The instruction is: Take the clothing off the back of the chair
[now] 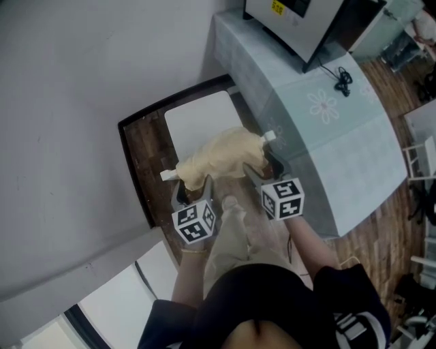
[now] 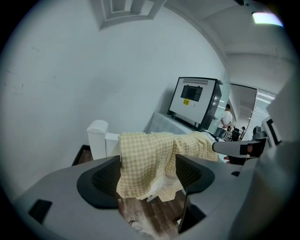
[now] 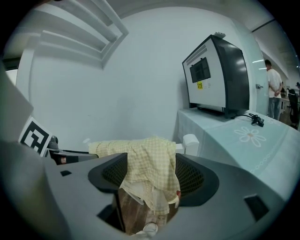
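Left gripper (image 2: 147, 177): jaws apart, nothing clamped. The garment (image 2: 149, 161), yellow check, hangs in the gap between them; I can't tell whether the pads brush it.

Right gripper (image 3: 147, 177): jaws apart as well, with the other end of the garment drooping between them, unpinched.

From the head view I see both grippers at the chair (image 1: 201, 121) back, left one at its left end, right one at its right. The garment lies draped over the top rail of the chair back, bunched, and the white corner posts show at either end.

Right of the chair is a table (image 1: 327, 143) with a pale cloth, carrying a grey box (image 1: 289, 20) and a black cable (image 1: 343, 80). A wall stands beyond the chair and wood floor lies under it.
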A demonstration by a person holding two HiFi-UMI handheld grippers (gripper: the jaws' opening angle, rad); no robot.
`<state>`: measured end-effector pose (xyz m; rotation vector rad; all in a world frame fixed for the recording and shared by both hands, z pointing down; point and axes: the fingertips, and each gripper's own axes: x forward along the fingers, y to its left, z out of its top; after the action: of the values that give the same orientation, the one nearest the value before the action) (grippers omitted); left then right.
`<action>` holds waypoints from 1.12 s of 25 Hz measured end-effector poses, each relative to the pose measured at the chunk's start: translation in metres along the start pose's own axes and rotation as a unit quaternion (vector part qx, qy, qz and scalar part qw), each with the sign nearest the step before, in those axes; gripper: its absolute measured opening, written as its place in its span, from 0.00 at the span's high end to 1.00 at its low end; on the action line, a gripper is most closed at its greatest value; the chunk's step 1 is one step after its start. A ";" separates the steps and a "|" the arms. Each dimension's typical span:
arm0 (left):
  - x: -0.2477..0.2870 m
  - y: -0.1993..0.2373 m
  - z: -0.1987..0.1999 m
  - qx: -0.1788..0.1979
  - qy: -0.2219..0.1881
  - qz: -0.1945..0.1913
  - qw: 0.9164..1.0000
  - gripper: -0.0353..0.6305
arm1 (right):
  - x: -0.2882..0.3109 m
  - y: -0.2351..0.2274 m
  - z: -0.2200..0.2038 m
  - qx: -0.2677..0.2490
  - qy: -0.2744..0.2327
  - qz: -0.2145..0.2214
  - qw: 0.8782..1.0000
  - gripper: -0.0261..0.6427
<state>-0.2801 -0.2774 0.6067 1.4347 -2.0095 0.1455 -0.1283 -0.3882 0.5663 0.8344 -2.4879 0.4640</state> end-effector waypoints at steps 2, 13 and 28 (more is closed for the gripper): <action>0.007 0.001 0.002 -0.002 -0.004 0.006 1.000 0.42 | 0.008 -0.004 0.000 -0.004 0.001 -0.009 1.000 0.48; 0.028 0.006 0.004 -0.011 -0.015 0.029 0.999 0.39 | 0.038 -0.007 -0.009 0.000 0.023 -0.012 1.000 0.42; 0.027 0.010 0.003 -0.032 -0.020 0.050 0.998 0.42 | 0.049 -0.008 -0.011 0.026 0.027 -0.033 0.999 0.42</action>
<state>-0.2954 -0.2966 0.6226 1.3083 -2.1004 0.0939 -0.1542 -0.4127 0.6033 0.9097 -2.3996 0.5240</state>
